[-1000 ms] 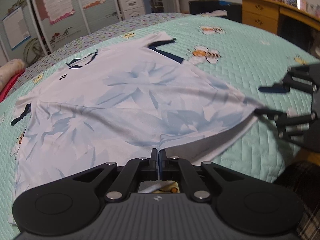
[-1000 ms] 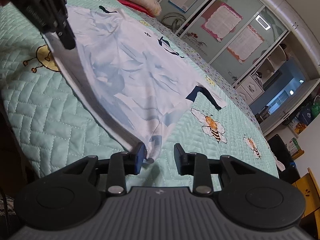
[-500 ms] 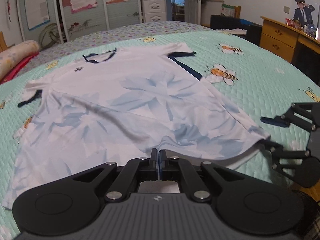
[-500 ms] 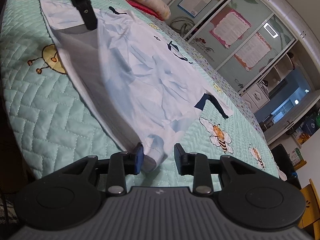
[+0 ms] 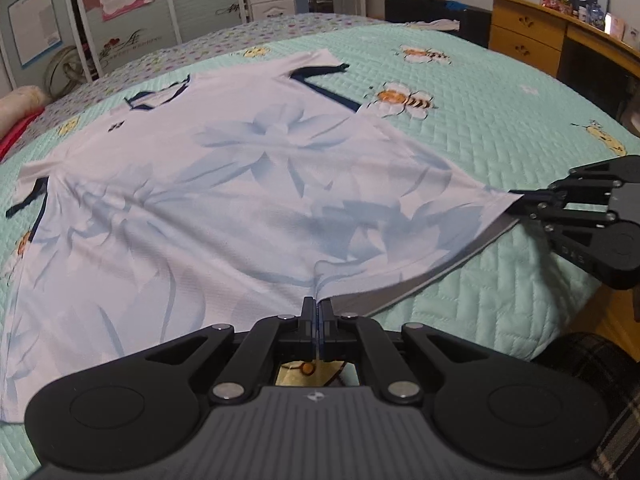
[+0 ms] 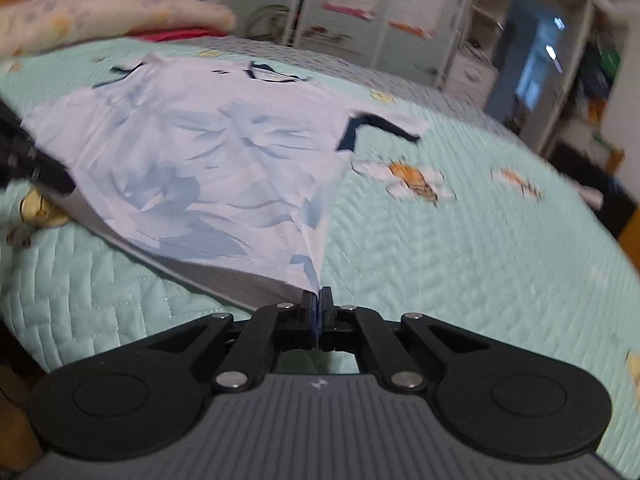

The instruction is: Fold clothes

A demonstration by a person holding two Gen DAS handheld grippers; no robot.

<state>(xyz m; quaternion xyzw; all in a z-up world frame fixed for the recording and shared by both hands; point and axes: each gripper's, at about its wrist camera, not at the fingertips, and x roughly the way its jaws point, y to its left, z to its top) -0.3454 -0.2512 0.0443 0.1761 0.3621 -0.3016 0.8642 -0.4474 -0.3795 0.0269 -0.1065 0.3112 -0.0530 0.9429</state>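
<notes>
A white shirt [image 5: 248,184] with pale blue flower prints and dark navy trim lies spread on a bed [image 5: 500,120]. The bed has a mint quilted cover with bees and flowers on it. The collar [image 5: 158,96] points to the far side of the bed, and the hem is at the near edge, close to both cameras.

The left gripper [image 5: 319,307] is closed on the hem of the shirt. Its two fingers are pressed together, and the cloth rises to them in a small peak. The right gripper [image 6: 319,298] is also closed, and it pinches the corner of the hem on the right side. Its jaws have just been closing, with the cloth between them. In the left wrist view this gripper comes in from the right edge, and its tips meet the corner of the shirt.

Between the two grippers the hem is lifted off the cover, so the grey inner side of the shirt shows under the edge. The rest of the shirt rests flat on the bed. The right wrist view is blurred.

One sleeve [image 5: 320,74] with a navy band lies near a bee print [image 5: 404,100]. At the far left a pillow [image 6: 112,16] lies at the head of the bed. A wooden dresser [image 5: 532,36] stands beyond the bed on the right.
</notes>
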